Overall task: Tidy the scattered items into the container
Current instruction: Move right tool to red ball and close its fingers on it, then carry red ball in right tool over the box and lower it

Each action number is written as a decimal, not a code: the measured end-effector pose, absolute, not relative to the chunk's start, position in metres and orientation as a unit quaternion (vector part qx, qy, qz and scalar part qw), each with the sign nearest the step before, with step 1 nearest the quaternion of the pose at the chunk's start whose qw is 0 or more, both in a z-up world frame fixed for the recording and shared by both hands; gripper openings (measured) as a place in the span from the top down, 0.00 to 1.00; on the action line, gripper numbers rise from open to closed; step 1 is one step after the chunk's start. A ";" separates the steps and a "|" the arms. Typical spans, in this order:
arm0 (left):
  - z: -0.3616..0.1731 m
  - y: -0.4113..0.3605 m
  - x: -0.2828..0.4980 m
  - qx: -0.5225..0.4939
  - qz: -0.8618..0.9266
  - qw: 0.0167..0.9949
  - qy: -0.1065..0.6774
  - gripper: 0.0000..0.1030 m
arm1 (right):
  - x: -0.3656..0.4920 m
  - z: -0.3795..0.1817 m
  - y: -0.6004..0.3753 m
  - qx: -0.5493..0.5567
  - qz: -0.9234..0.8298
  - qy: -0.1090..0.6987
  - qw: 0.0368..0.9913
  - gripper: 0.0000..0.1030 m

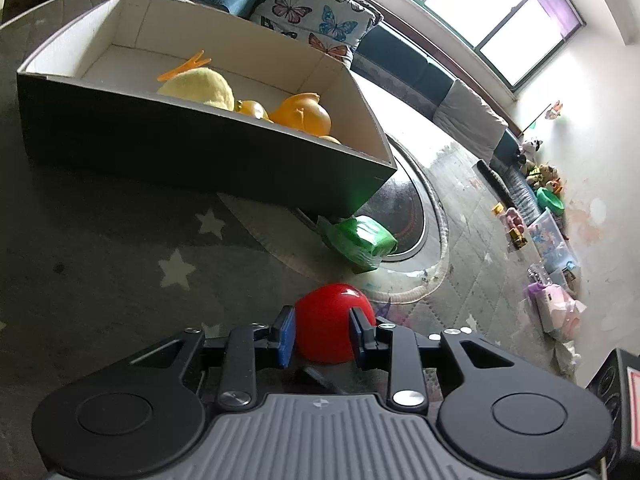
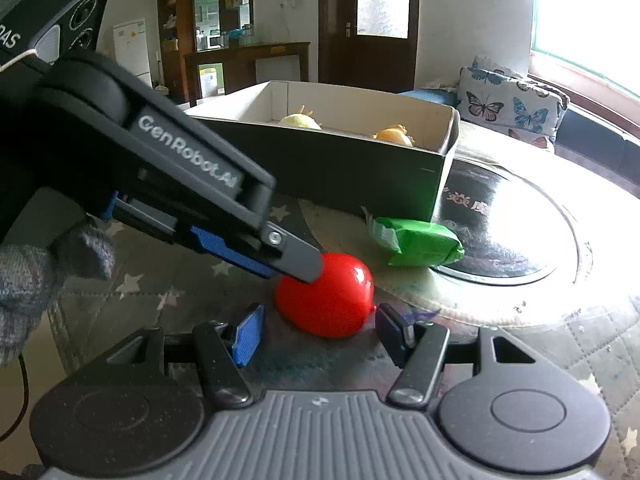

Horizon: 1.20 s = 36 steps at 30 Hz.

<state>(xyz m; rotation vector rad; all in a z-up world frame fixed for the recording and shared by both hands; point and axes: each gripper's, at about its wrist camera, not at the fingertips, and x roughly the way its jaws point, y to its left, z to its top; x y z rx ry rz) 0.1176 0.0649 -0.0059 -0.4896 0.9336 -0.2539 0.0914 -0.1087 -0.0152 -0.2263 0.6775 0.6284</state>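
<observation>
Left gripper (image 1: pixel 323 334) closed on red toy (image 1: pixel 334 322): blue pads touching both flanks, toy glossy, smooth, rounded, tapering to a blunt tip, single bright highlight on top. Seen from right wrist view, same red toy (image 2: pixel 326 296) resting on star-patterned mat (image 2: pixel 160 292), left gripper (image 2: pixel 310 276) reaching in from upper left, its near dark finger (image 2: pixel 296 258) pressed on toy's top-left side. Right gripper (image 2: pixel 316 334) spread wide, pads either side of and just short of toy, holding nothing, not touching it. Ahead of left gripper and slightly right: green wrapped packet (image 1: pixel 360 240), crinkled, shiny, lying at corner of box. Further ahead and left: open cardboard box (image 1: pixel 200 152), dark outside, white inside, holding pale yellow plush (image 1: pixel 198 88), orange clip (image 1: pixel 184 66) behind it, and orange rounded toys (image 1: pixel 302 114). Beyond packet, to right: dark round tabletop (image 2: pixel 500 220). Butterfly cushion (image 1: pixel 316 8) behind box, well apart from both grippers. Gloved hand (image 2: pixel 44 272) visible at left edge of right wrist view.
</observation>
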 end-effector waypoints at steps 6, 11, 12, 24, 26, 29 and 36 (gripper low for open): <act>-0.005 0.065 0.121 -0.238 -0.122 0.858 0.439 0.67 | 0.089 -0.017 -0.104 -0.109 0.292 0.318 0.895 0.41; -0.005 0.067 0.125 -0.242 -0.122 0.856 0.440 0.67 | 0.091 -0.016 -0.102 -0.105 0.288 0.320 0.897 0.41; -0.005 0.067 0.125 -0.242 -0.121 0.856 0.440 0.67 | 0.092 -0.015 -0.102 -0.104 0.287 0.319 0.897 0.41; -0.001 0.057 0.134 -0.220 -0.117 0.861 0.443 0.65 | 0.095 -0.014 -0.093 -0.103 0.274 0.316 0.903 0.43; -0.003 0.057 0.134 -0.217 -0.113 0.861 0.446 0.64 | 0.094 -0.014 -0.093 -0.103 0.275 0.315 0.902 0.44; -0.003 0.059 0.131 -0.221 -0.114 0.860 0.446 0.64 | 0.092 -0.013 -0.094 -0.105 0.278 0.315 0.901 0.44; 0.012 0.065 0.124 -0.233 -0.116 0.863 0.433 0.65 | 0.087 -0.001 -0.093 -0.116 0.287 0.300 0.902 0.44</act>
